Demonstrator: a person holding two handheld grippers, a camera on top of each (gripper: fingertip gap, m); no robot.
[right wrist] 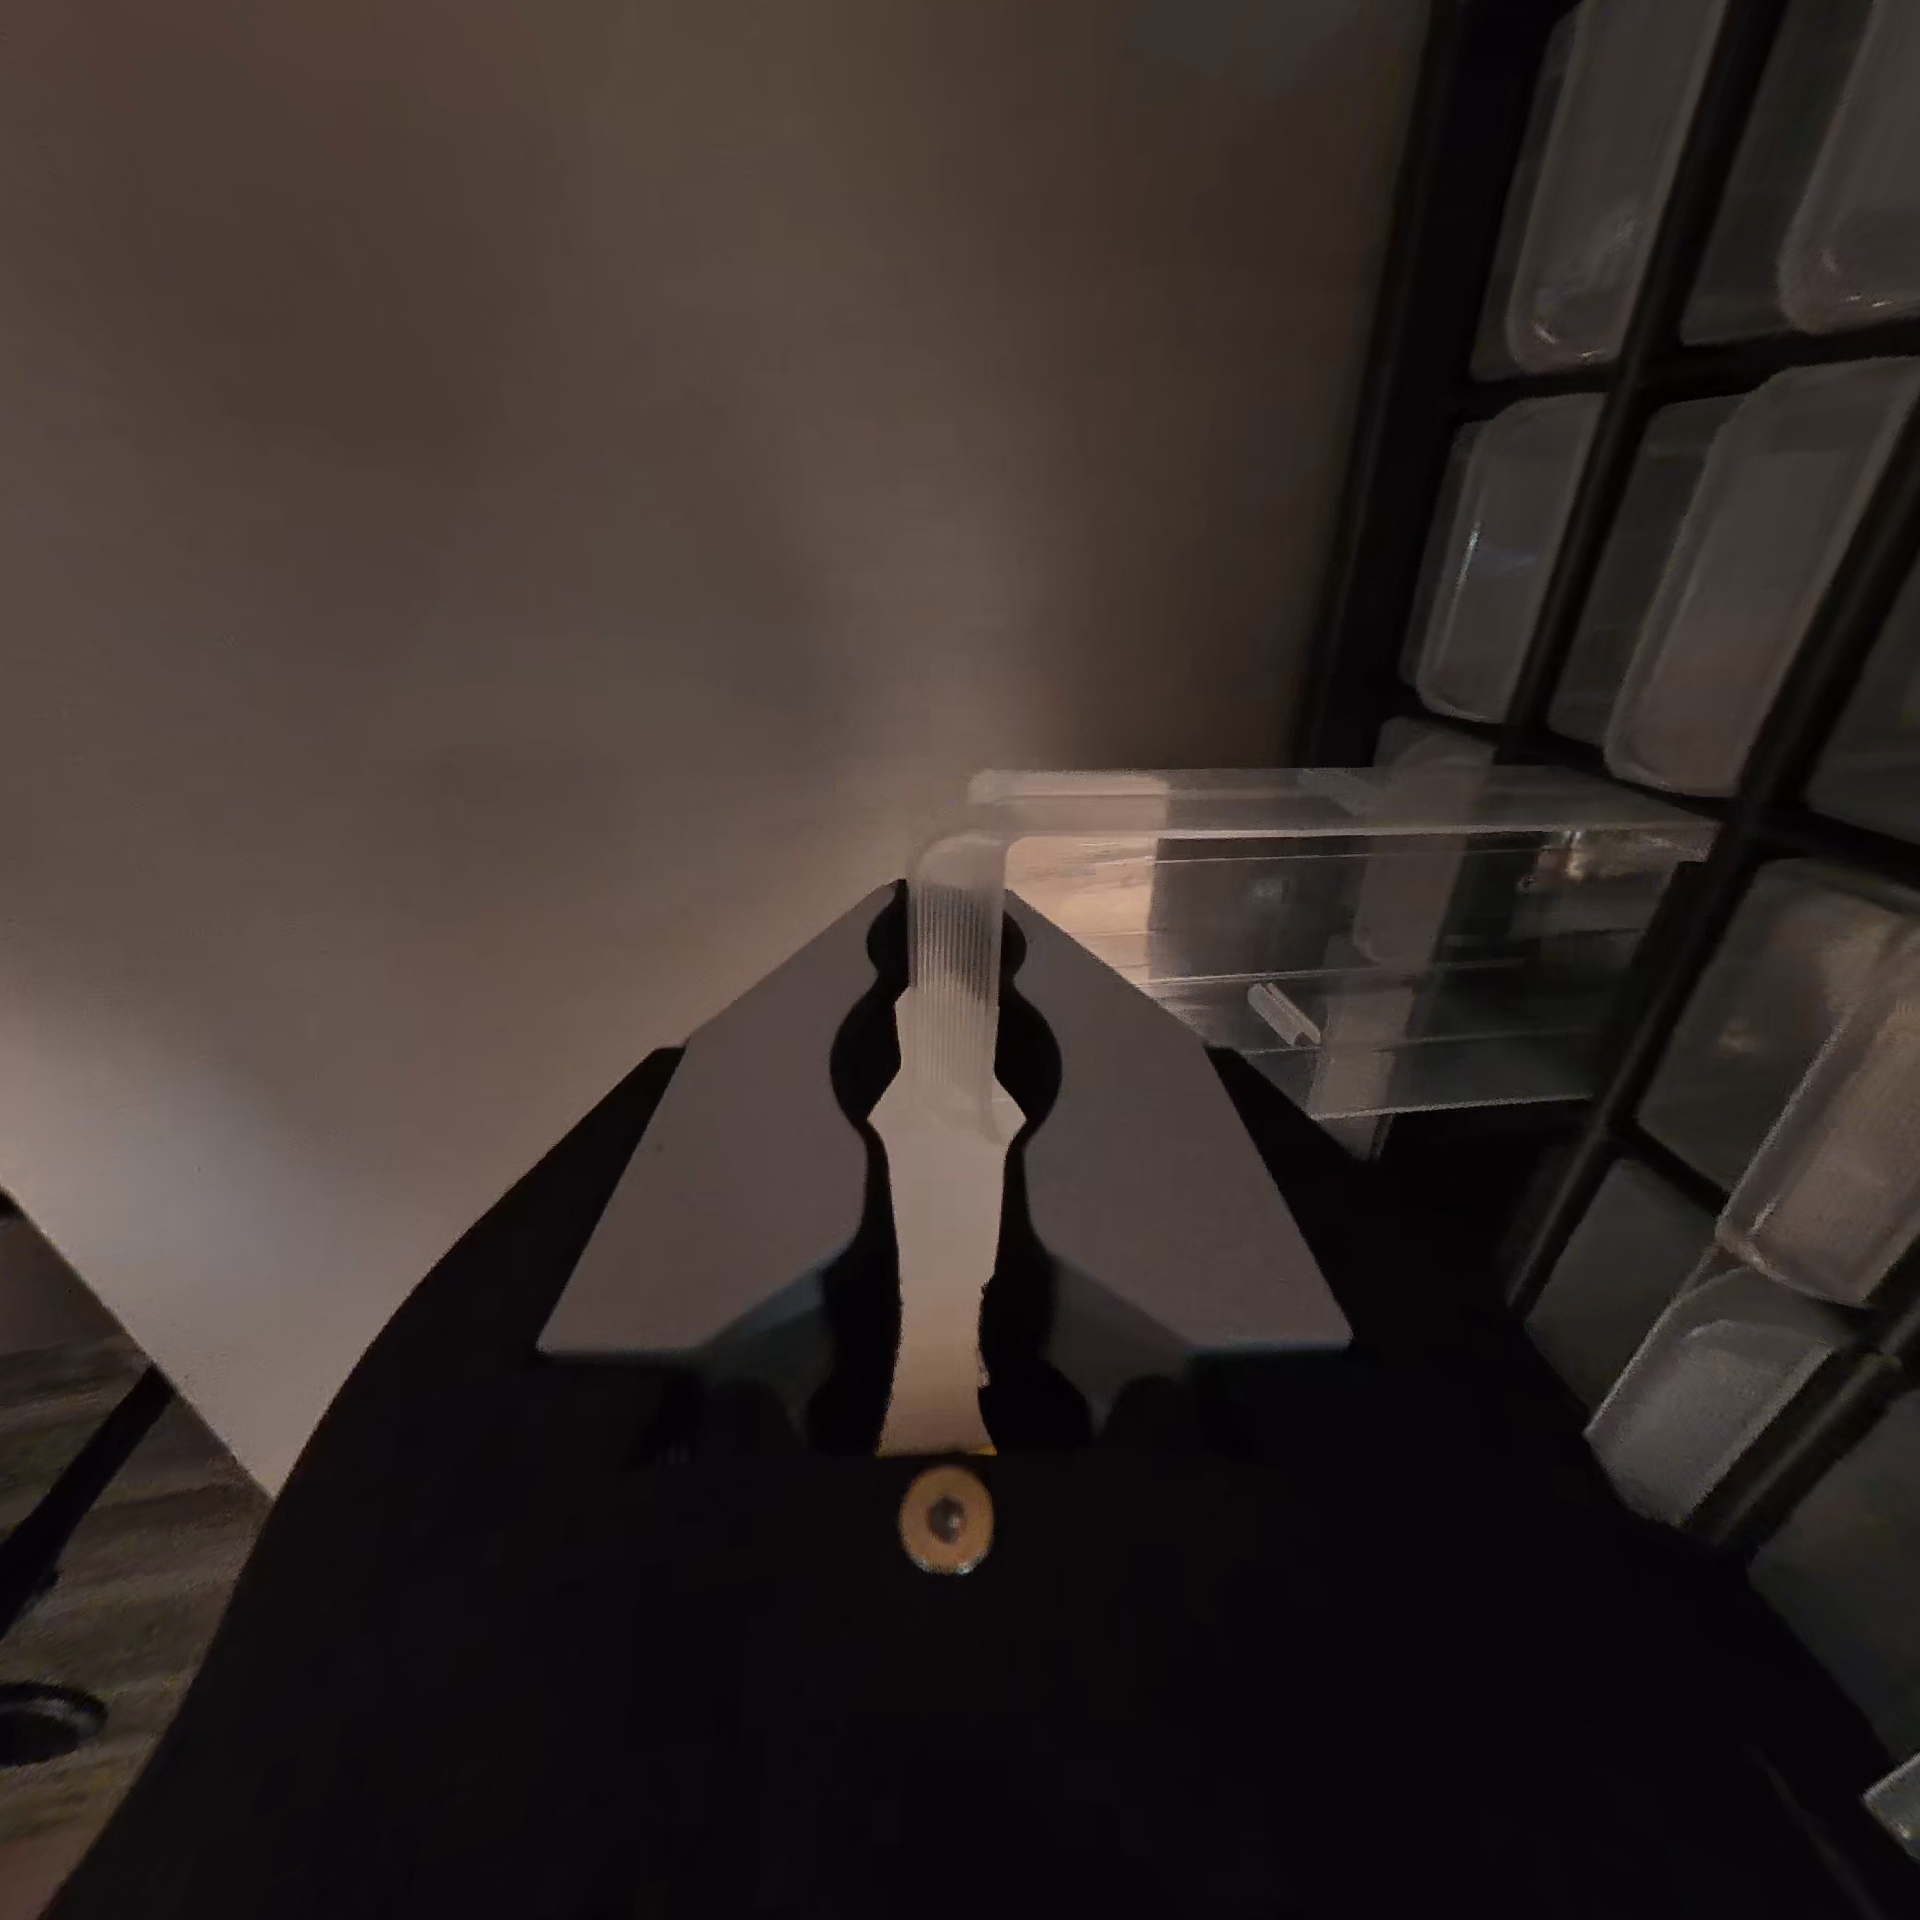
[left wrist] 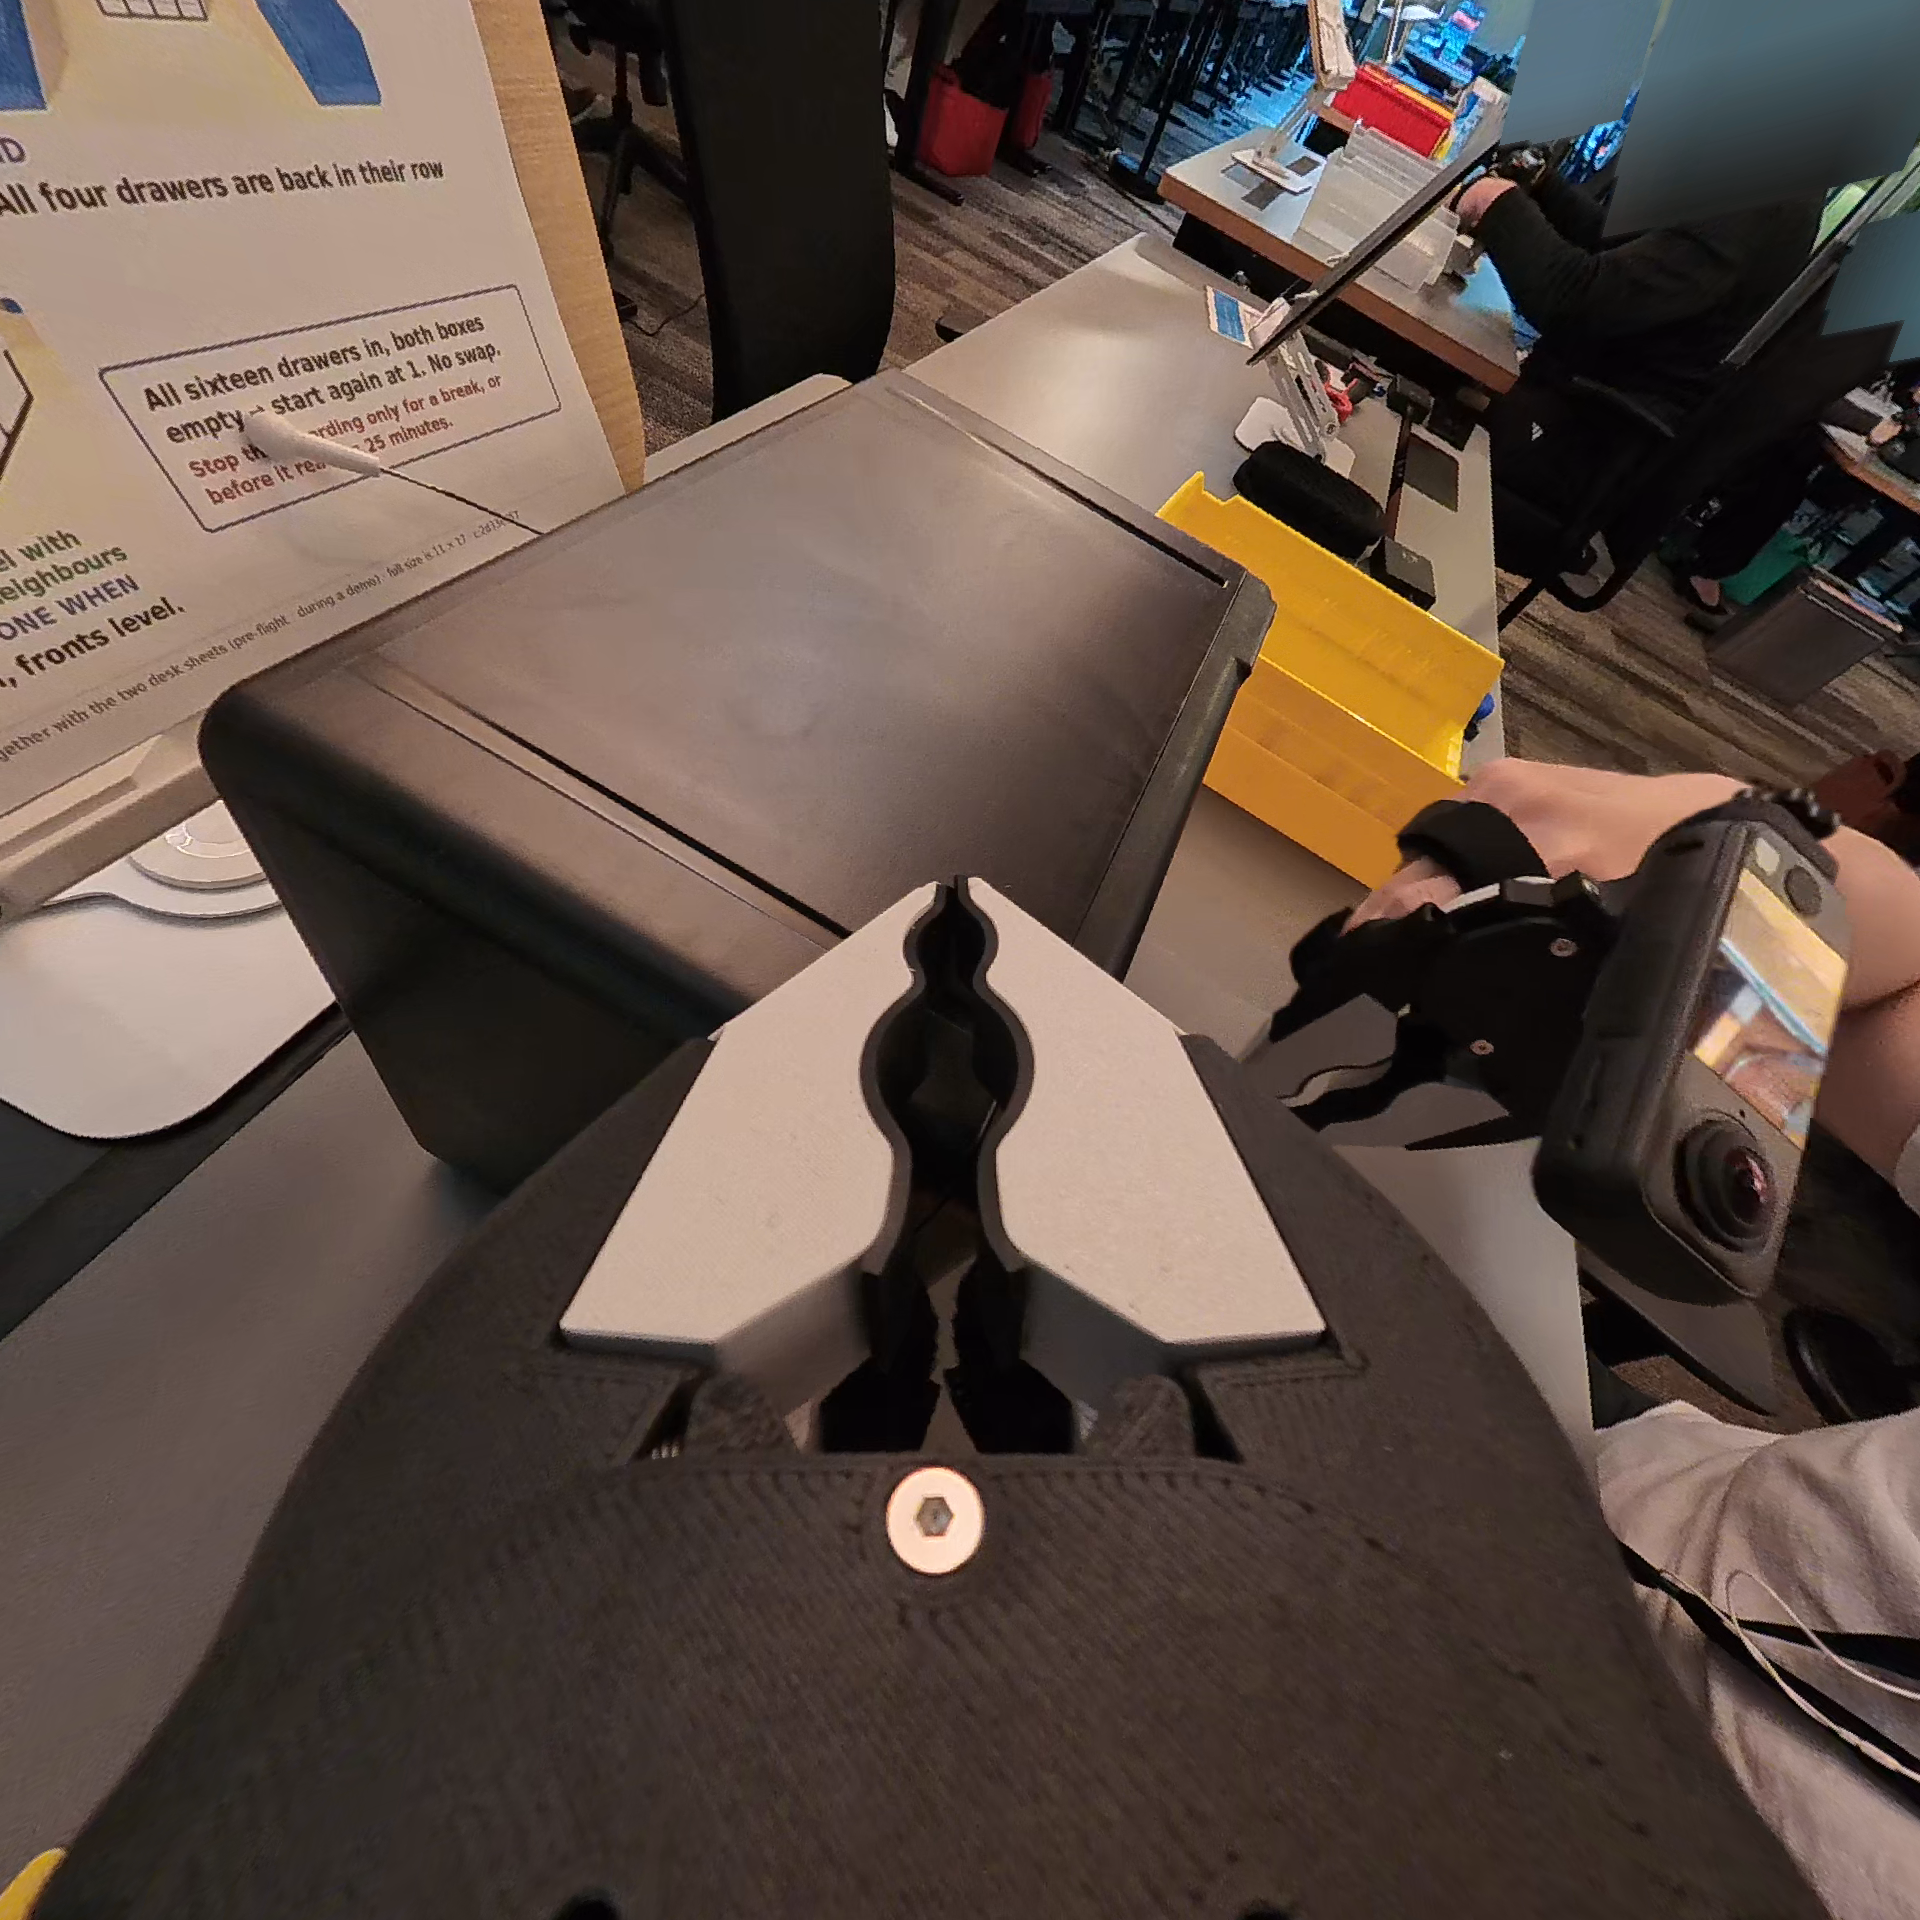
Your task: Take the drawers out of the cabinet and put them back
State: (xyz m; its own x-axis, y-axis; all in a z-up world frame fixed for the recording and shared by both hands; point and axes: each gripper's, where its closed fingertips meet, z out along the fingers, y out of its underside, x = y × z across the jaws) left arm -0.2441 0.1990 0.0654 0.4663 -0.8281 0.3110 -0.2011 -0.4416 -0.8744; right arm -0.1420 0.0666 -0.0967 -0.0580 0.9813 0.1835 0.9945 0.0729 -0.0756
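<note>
Right gripper (right wrist: 951,914) pinches ribbed pull tab of clear rectangular plastic drawer (right wrist: 1351,935). Drawer see-through, thin-walled, drawn partway out of black grid-front plastic cabinet (right wrist: 1621,436), rear end inside its slot. Neighbouring frosted drawers seated. Left gripper (left wrist: 956,894) hovers above cabinet's top, tips pressed together, nothing between. Yellow plastic bin (left wrist: 1340,665) beside cabinet.

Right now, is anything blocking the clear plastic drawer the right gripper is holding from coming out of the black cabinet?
Nothing visible does. The right gripper pinches the ribbed tab of the clear plastic drawer, which is partly out of the black cabinet; only bare wall lies on the outward side.
</note>
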